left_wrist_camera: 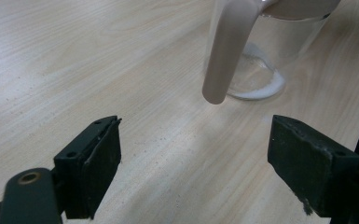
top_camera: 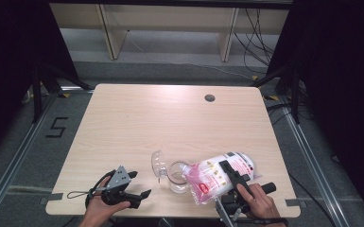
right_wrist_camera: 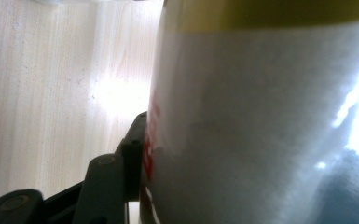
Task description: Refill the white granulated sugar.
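A clear glass jar point(top_camera: 177, 176) stands near the table's front edge, its hinged lid point(top_camera: 158, 163) swung open to the left. A plastic bag of white powder point(top_camera: 212, 177) with pink and red print lies tilted, its mouth over the jar's opening. My right gripper point(top_camera: 227, 167) is shut on the bag from the right. In the right gripper view the bag point(right_wrist_camera: 261, 121) sits close up, and one black finger point(right_wrist_camera: 133, 149) presses its side. My left gripper point(top_camera: 141, 183) is open, left of the jar and apart from it. The left gripper view shows the jar point(left_wrist_camera: 279, 42) with a little white powder at its bottom, ahead of my open left gripper point(left_wrist_camera: 200, 158).
The light wooden table point(top_camera: 170, 118) has a small round cable hole point(top_camera: 210, 98) at the back right. Black curtains hang on both sides, and cables lie on the floor behind the table. A beige bar point(left_wrist_camera: 226, 51) hangs down the jar's side.
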Demonstrator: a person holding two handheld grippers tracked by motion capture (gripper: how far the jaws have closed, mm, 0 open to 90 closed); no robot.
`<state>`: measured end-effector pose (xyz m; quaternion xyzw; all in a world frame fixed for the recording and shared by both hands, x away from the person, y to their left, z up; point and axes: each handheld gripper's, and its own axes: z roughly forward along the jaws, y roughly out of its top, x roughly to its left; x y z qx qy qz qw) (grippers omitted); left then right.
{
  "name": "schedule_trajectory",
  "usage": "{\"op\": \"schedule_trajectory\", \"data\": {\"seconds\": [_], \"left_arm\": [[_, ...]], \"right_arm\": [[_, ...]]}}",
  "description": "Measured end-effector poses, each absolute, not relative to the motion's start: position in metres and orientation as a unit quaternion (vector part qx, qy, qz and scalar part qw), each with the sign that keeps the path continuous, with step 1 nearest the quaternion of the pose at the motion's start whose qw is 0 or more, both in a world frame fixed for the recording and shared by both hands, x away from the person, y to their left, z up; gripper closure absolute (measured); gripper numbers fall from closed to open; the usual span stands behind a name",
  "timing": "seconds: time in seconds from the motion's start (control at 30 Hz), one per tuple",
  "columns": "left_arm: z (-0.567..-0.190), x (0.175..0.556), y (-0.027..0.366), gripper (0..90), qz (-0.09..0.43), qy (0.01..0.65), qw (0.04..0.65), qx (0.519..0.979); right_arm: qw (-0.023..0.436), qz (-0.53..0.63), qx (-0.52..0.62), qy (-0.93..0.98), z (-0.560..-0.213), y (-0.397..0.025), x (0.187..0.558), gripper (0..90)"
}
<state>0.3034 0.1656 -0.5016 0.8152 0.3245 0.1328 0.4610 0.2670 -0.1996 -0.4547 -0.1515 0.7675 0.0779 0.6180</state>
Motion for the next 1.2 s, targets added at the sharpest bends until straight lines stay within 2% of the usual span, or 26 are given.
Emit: {"op": "schedule_trajectory", "data": {"seconds": [0.03,0.27,0.3,0.6,0.7,1.0,1.2], "left_arm": [[-0.502,0.303,0.165,17.0,0.131,0.327,0.462,0.814],[-0.502,0.303,0.166,17.0,0.13,0.327,0.461,0.815],[-0.502,0.303,0.166,17.0,0.13,0.326,0.461,0.815],[-0.501,0.303,0.166,17.0,0.134,0.322,0.459,0.817],[-0.502,0.304,0.166,17.0,0.133,0.321,0.464,0.815],[-0.502,0.303,0.166,17.0,0.133,0.323,0.465,0.814],[-0.502,0.303,0.166,17.0,0.133,0.323,0.464,0.814]], "right_arm": [[0.612,0.102,-0.128,0.773,-0.46,-0.2,0.266,50.4],[0.626,0.063,-0.186,0.755,-0.455,-0.195,0.266,50.5],[0.625,0.07,-0.164,0.76,-0.459,-0.196,0.265,50.6],[0.633,0.025,-0.204,0.747,-0.453,-0.195,0.266,50.7],[0.631,0.031,-0.178,0.754,-0.458,-0.196,0.264,50.8],[0.639,-0.007,-0.246,0.729,-0.452,-0.189,0.267,51.0],[0.635,-0.017,-0.223,0.74,-0.453,-0.19,0.266,51.2]]}}
